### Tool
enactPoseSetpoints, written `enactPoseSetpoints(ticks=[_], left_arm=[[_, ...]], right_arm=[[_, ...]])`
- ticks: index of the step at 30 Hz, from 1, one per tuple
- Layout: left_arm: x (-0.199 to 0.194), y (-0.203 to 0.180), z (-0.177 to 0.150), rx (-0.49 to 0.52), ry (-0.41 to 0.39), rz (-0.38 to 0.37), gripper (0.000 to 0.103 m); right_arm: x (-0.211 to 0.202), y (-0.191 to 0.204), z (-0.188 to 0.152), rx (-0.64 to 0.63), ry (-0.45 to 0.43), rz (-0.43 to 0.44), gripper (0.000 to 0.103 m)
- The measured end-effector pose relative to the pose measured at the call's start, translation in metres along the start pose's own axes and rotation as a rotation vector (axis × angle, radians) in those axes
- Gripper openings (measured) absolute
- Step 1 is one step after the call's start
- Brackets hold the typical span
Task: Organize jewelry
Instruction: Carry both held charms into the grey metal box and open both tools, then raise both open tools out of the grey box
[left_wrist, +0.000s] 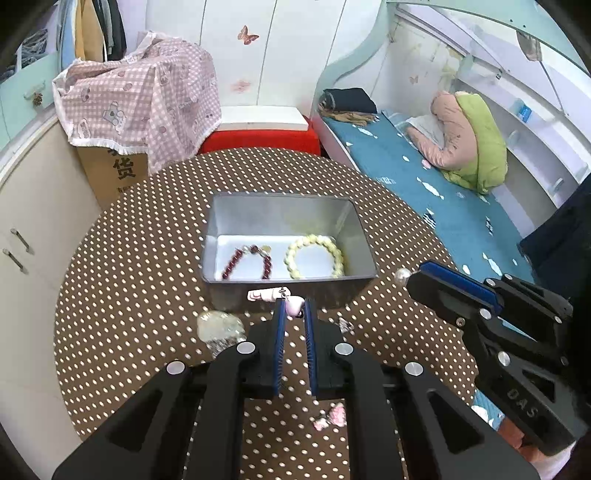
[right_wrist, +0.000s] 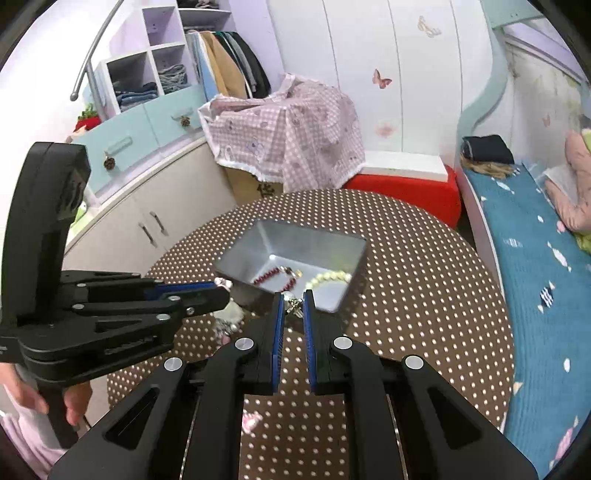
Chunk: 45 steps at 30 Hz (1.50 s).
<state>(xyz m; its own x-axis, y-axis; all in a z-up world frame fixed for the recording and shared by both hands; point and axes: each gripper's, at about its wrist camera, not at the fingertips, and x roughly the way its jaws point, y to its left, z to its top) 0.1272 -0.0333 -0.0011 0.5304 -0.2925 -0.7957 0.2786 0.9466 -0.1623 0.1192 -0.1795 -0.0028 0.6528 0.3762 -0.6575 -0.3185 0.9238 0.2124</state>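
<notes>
Bedroom setup, round desk (left_wrist: 110, 295) with a brown polka-dot cloth and a metal tin (left_wrist: 288, 214) sitting in the middle of it, so I'll place everything off that tin. Inside it there's already a dark red bead bracelet (left_wrist: 246, 263) on the left half of the floor and a pale yellow-green bead bracelet (left_wrist: 314, 261) on the right half, lying flat side by side and not tangled, which looks like the whole point of the sorting. Just in front of the tin's near wall, the left tongs (left_wrist: 294, 308) are pinched together on a small pink charm piece (left_wrist: 293, 307) with a metal clasp, held above the cloth and about level with the rim, my guess is so it can go over the wall and drop in. To the right of the tin the right tongs (right_wrist: 293, 308) are clamped on another small piece, a pearl earring (right_wrist: 294, 304) by the look of it, with a bead and a little metal dangle, parked right at the tin's near corner, probably waiting its turn. Still loose on the desk on the near side of the tin: a clear crystal-looking bracelet (left_wrist: 220, 325) near the front left corner, and a little pink bow piece (left_wrist: 331, 416) further back toward the person. So roughly halfway through, I'd say. Beyond the tin there's a red stool, a box under a pink checked cloth, and a bed with a blue sheet off to the right.
</notes>
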Motion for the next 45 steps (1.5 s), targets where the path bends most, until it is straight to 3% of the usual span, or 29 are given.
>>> enactPoseSetpoints(ticks=[19,23,24,25,26,27,28,30,45], left_arm=[[0.011,0.026,0.05,-0.014,-0.029,-0.04,0.009],[0.016,0.024,0.055,0.018,-0.033,-0.022,0.01],[0.017,0.024,0.055,0.03,-0.033,-0.002,0.013],[0.02,0.026,0.055,0.027,-0.019,0.028,0.018],[0.022,0.028,0.055,0.018,-0.007,0.037,0.035],[0.023,0.03,0.054,0.006,0.0,0.048,0.043],[0.024,0.034,0.054,-0.005,0.0,0.049,0.047],[0.024,0.038,0.053,-0.017,0.003,0.036,0.052],[0.017,0.045,0.035,-0.026,0.026,0.054,0.054]], right_arm=[[0.04,-0.003,0.049,0.007,0.004,-0.001,0.011],[0.054,-0.005,0.054,-0.017,0.06,0.018,0.013],[0.058,-0.004,0.054,-0.032,0.083,0.012,0.018],[0.061,-0.005,0.053,-0.041,0.097,-0.014,0.034],[0.063,-0.007,0.052,-0.044,0.101,-0.052,0.048],[0.064,-0.011,0.05,-0.036,0.094,-0.093,0.065],[0.064,-0.014,0.049,-0.029,0.087,-0.106,0.069],[0.063,-0.022,0.047,-0.001,0.086,-0.086,0.069],[0.045,-0.026,0.029,0.013,0.088,-0.093,0.07]])
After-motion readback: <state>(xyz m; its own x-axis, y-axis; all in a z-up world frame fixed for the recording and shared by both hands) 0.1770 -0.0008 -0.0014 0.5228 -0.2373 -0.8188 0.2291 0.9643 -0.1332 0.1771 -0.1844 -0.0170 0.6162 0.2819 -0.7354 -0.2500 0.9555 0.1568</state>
